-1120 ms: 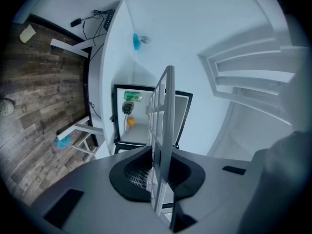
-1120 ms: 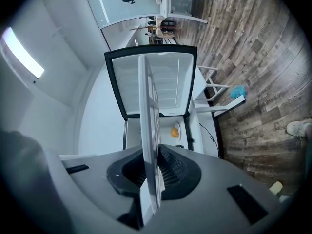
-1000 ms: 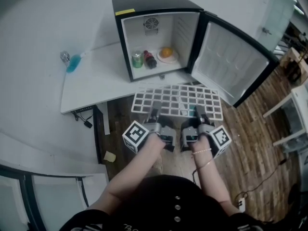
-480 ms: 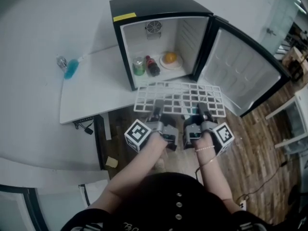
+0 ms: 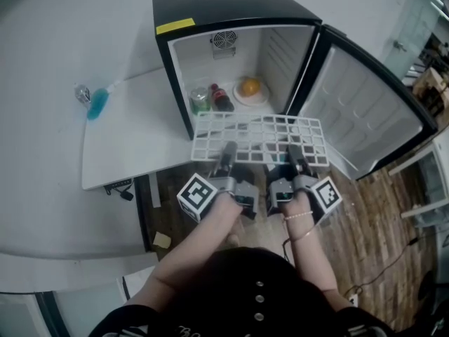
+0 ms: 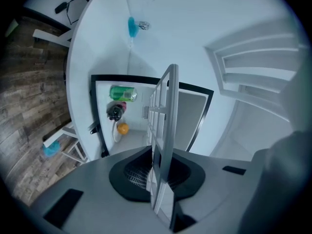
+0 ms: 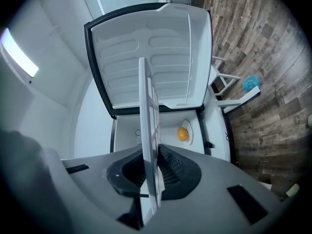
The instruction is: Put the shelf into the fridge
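blue bottle point(image 5: 95, 102): far L, on white table point(image 5: 126, 153).
L gripper point(image 5: 227, 153): jaws pinched on shelf's near edge, L part.
shelf point(image 5: 261, 133): white grid, held flat btwn both grippers, far edge at fridge mouth.
fridge point(image 5: 210, 9): open; green can point(image 5: 200, 98), dark bottle point(image 5: 222, 99), orange point(image 5: 250, 86) on plate point(image 5: 261, 98) inside.
R gripper point(image 5: 295, 156): jaws clamped on shelf's near edge, R part.
door point(image 5: 365, 111): swung wide to R.

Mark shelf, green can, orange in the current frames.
shelf point(image 5: 261, 140), head view, middle of the white grid.
green can point(image 6: 122, 93), left gripper view, side of the can body.
orange point(image 7: 182, 134), right gripper view, centre of the fruit.
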### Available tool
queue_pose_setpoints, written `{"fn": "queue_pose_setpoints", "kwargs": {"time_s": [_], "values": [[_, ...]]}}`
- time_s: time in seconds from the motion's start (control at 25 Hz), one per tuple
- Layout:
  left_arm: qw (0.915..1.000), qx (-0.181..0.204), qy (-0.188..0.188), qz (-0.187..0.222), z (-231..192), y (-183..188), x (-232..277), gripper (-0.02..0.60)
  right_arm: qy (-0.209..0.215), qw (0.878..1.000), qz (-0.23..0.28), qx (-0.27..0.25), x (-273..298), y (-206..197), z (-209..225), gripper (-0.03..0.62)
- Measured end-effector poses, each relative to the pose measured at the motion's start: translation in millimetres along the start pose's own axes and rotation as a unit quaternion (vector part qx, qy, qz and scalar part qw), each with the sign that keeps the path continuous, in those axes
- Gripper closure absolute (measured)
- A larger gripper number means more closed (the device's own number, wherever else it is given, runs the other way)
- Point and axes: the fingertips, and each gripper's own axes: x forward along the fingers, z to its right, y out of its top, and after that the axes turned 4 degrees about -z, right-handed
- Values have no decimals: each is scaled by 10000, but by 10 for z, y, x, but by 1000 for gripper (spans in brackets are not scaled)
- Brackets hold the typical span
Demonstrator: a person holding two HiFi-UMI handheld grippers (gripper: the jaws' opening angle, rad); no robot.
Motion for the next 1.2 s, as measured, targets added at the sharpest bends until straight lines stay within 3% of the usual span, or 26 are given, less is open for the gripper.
{"fn": "queue_pose_setpoints", "kwargs": {"time_s": [0.56, 1.2], "values": [[9999, -56, -89, -2, -12, 78, 116, 548, 134, 9997, -218, 15, 235, 45, 33, 557], [9986, 112, -93, 502, -20, 207, 294, 548, 65, 9978, -643, 171, 602, 40, -3, 557]]}}
